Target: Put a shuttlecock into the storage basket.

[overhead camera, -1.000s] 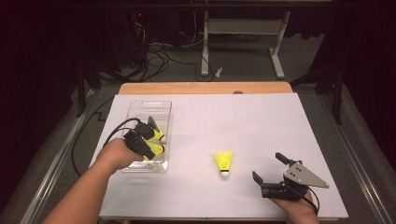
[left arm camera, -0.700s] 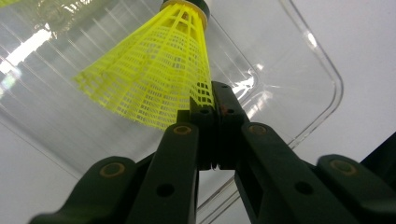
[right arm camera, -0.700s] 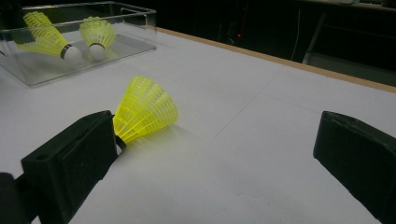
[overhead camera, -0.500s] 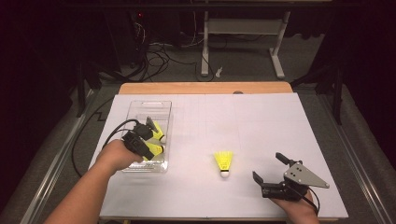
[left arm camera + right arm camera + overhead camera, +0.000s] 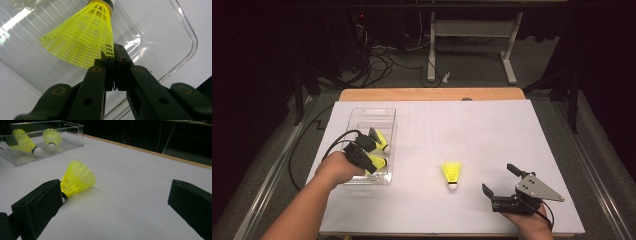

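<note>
Shuttlecocks going into a clear tray (image 5: 362, 114) at the left of the white table (image 5: 492, 130).

Left gripper (image 5: 373, 161) hangs over the tray's near end, jaws pinched tight on the skirt edge of a yellow shuttlecock (image 5: 82, 37) — a second shuttlecock (image 5: 379, 139) lies in the tray just beyond it. Further right, a third shuttlecock (image 5: 452, 174) rests on the bare table, cork toward the person. Right gripper (image 5: 501, 180) sits near the table's front edge — jaws spread wide, nothing between them.

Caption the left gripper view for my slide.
Left gripper pinches a yellow shuttlecock by its skirt over the clear tray.
</note>
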Action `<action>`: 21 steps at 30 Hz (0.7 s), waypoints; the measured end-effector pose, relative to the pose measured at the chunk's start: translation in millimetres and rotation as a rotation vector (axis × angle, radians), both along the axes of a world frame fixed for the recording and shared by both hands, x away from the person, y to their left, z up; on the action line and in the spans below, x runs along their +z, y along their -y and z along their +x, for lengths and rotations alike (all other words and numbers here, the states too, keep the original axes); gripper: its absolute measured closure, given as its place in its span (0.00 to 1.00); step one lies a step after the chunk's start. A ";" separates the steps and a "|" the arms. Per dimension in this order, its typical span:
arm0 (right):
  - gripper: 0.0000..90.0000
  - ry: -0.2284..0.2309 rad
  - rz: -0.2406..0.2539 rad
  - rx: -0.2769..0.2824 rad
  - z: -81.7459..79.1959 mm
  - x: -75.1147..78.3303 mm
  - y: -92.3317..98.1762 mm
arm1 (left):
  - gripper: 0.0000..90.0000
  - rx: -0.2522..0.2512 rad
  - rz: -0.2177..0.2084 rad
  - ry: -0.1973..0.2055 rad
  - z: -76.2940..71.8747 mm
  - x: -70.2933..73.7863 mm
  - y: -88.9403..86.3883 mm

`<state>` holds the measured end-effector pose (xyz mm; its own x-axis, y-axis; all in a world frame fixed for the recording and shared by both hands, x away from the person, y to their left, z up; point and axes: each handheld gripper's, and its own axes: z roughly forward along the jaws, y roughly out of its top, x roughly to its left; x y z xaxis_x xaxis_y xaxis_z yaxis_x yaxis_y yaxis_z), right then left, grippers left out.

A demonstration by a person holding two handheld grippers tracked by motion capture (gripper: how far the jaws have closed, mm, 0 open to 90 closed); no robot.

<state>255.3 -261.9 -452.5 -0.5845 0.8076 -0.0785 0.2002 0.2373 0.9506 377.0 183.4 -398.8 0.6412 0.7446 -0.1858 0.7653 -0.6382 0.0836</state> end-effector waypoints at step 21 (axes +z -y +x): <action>0.00 0.003 0.001 -0.001 -0.1 0.2 -0.1 | 0.71 0.027 -0.045 -0.061 1.9 1.0 -1.3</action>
<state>255.3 -261.8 -452.3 -0.5834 0.8082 -0.0797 0.1976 0.2364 0.9513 378.9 184.7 -397.8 0.6079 0.7512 -0.2573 0.7865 -0.6142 0.0647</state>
